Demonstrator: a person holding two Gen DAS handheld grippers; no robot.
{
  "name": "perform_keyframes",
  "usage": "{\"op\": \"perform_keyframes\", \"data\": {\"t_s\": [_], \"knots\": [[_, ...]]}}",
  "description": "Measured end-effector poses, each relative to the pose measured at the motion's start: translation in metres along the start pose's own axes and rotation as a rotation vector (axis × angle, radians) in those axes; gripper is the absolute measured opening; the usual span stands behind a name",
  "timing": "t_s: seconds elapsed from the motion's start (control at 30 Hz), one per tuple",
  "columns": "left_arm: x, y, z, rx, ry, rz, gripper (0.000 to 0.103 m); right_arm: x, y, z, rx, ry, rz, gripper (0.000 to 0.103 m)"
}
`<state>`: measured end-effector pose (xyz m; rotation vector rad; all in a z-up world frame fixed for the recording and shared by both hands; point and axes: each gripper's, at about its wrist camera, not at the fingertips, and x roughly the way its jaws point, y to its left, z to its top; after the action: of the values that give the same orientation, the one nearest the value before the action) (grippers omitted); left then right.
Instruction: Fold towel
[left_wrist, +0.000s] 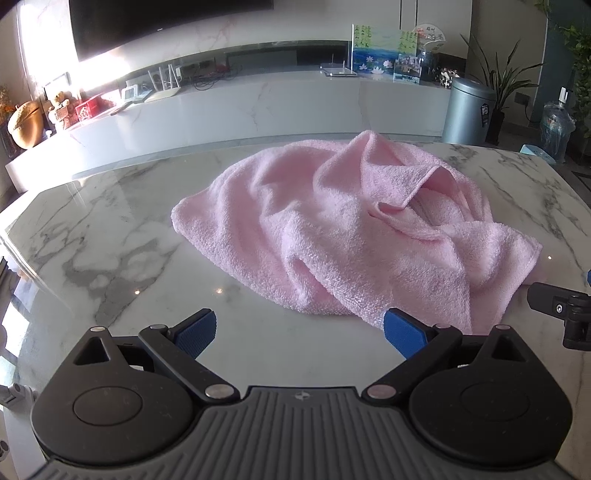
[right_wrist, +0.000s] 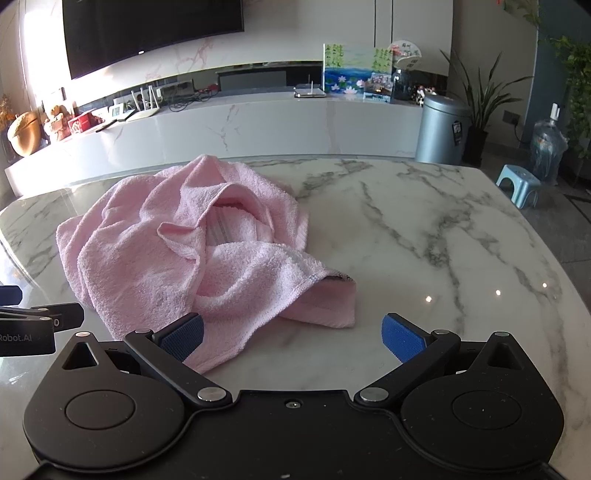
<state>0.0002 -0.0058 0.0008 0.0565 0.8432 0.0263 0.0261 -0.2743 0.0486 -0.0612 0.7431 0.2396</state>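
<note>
Towel position: the pink towel (left_wrist: 343, 229) lies crumpled in a loose heap on the marble table (left_wrist: 110, 236), with several layers overlapping and one hemmed corner (right_wrist: 332, 295) turned toward the right side.

Left gripper (left_wrist: 300, 332): jaws spread wide, holding nothing; its right pad sits just beside the near edge of the towel.

Right gripper (right_wrist: 293, 334): jaws spread wide, holding nothing; its left pad overlaps the towel's near edge in view (contact cannot be confirmed).

Risk, layer pickup: the heap hides most edges, so a pinch at the near fold probably catches two layers and lifts a bunch instead of one corner.

Risk, sliding: the table looks polished and reflective; a sideways drag likely moves the whole towel rather than spreading it.

Risk, collision: the grippers sit close together, each visible in the other's view, so converging on one corner may knock them together.

Surface: white marble with grey veins, glossy, otherwise bare.

Room: a television (right_wrist: 147, 33), a long white cabinet (right_wrist: 258, 122), a metal bin (right_wrist: 441, 129), a potted plant (right_wrist: 484, 99) and a blue stool (right_wrist: 519, 184) stand beyond the table.
</note>
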Motion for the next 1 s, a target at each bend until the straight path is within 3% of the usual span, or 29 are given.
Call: {"op": "perform_keyframes", "data": {"t_s": [1.0], "knots": [[0.001,0.0029,-0.0017,-0.018,0.005,-0.01,0.099,0.0037,-0.0016,0.0004,-0.016,0.02,0.01,0.102]]}}
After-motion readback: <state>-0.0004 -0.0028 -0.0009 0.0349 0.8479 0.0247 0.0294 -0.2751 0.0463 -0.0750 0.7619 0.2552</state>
